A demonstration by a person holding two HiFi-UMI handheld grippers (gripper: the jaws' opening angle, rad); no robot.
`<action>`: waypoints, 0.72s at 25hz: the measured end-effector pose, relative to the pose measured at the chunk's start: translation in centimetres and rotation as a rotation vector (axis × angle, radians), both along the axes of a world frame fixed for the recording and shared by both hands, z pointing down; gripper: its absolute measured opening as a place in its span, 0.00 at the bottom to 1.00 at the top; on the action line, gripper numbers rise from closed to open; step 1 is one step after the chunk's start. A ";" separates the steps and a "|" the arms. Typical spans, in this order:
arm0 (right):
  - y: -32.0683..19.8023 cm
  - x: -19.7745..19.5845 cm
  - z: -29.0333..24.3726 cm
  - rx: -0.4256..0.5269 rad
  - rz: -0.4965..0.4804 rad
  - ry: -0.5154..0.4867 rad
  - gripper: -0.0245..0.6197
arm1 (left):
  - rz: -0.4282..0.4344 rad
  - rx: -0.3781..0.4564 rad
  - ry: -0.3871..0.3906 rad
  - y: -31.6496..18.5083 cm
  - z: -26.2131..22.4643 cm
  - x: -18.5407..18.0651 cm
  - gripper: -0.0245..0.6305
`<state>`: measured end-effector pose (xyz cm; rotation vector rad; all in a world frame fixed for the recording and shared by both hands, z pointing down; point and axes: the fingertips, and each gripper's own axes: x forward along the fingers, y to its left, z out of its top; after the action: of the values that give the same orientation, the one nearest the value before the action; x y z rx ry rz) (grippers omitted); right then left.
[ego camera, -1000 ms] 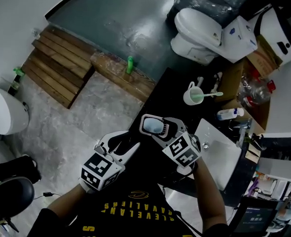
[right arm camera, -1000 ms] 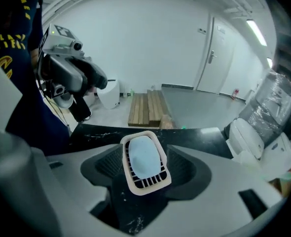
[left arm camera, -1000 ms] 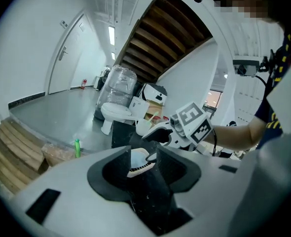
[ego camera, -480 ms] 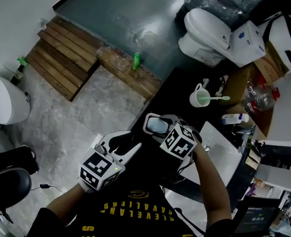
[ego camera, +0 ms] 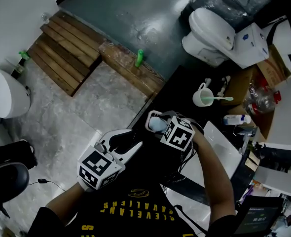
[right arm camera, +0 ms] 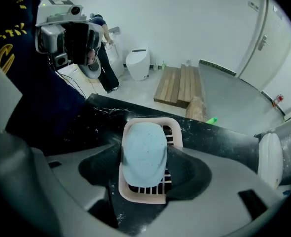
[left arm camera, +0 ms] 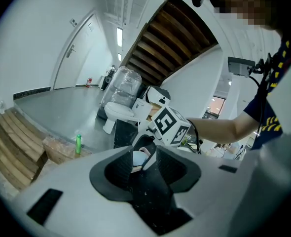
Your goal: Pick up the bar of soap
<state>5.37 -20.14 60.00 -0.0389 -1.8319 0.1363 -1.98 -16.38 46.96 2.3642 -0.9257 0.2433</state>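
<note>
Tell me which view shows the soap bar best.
Right gripper view: the blue soap bar lies centred, close-up, in its pink dish. Head view shows only a sliver; left gripper view, a distant glimpse.

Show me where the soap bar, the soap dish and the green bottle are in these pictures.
soap bar (right arm camera: 144,154): right gripper view, middle of its top face.
soap dish (right arm camera: 141,198): right gripper view, on its near rim.
green bottle (ego camera: 140,58): head view, middle of its body.

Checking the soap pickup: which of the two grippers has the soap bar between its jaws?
The right gripper: its jaws, just opening wider, straddle the blue soap bar in the pink dish. The left gripper is empty.
</note>
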 end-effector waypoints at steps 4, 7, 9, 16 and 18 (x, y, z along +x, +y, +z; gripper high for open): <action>-0.1 -0.1 0.1 -0.026 0.009 -0.019 0.51 | -0.009 -0.004 0.001 0.2 0.2 -0.4 0.27; -0.5 -0.1 -0.3 -0.090 0.088 -0.074 0.51 | -0.013 -0.011 0.002 0.3 0.4 -0.6 0.27; -0.6 -0.2 -0.4 -0.099 0.087 -0.076 0.49 | -0.012 -0.018 0.005 0.4 0.4 -0.5 0.27; -0.3 -0.1 -0.1 -0.062 0.017 -0.032 0.48 | -0.007 -0.012 0.014 0.5 -0.1 -0.1 0.27; -0.2 -0.1 -0.2 -0.067 0.022 -0.038 0.48 | -0.010 -0.014 0.010 0.5 0.0 -0.2 0.27</action>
<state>5.26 -20.31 59.78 -0.0689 -1.8659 0.2140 -2.22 -15.89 46.91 2.3451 -0.9284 0.2330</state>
